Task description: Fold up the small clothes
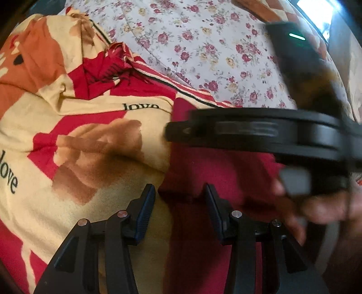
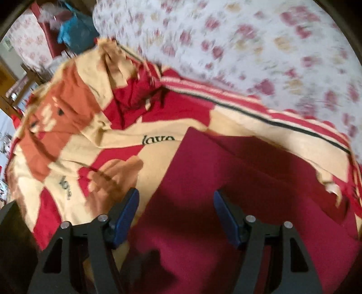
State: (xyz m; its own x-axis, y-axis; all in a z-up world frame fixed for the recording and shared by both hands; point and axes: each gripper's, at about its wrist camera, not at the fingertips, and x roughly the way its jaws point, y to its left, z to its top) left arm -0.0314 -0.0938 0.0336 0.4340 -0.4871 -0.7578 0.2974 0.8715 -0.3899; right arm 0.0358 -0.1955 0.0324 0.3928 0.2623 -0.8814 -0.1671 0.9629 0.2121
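We are hovering both grippers over the dark red garment (image 2: 226,192), which is lying flat on the patterned blanket (image 2: 90,126) covering the bed. The left gripper (image 1: 179,192) is holding its jaws narrowly apart and empty; the right gripper (image 2: 176,203) is standing wider, also empty. To fold cleanly, we should be pinching matching corners and keeping the edge taut.

Motion blurs the floral sheet (image 2: 248,45); the maroon cloth (image 2: 226,203) runs off-frame.

Floral bedsheet (image 1: 203,45) under a patterned blanket (image 1: 67,126); bright window (image 1: 316,9).
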